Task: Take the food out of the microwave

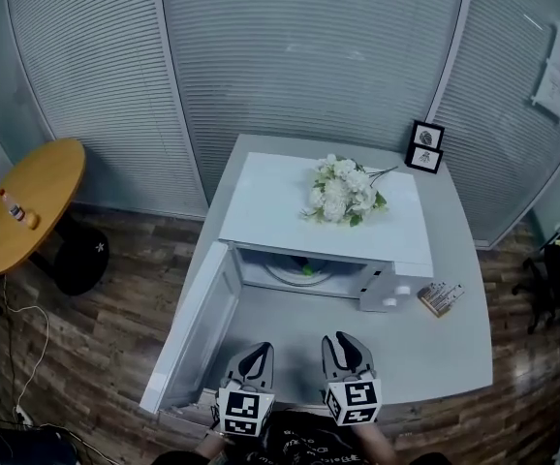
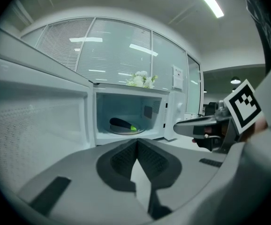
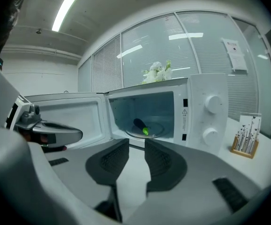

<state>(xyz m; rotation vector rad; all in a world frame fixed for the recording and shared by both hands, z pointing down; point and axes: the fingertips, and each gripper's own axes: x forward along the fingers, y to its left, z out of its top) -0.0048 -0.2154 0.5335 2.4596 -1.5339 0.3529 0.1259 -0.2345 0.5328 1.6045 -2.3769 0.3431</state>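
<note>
The white microwave stands on the grey table with its door swung open to the left. Inside, a dark eggplant with a green end lies on the glass plate; in the head view only a sliver of the eggplant shows. Both grippers hover side by side in front of the opening, well short of it. My left gripper is shut and empty. My right gripper is open by a narrow gap with nothing between its jaws.
White flowers lie on the microwave's top. A small picture frame stands at the table's back right, and a card holder to the right of the microwave. A round wooden table is off to the left.
</note>
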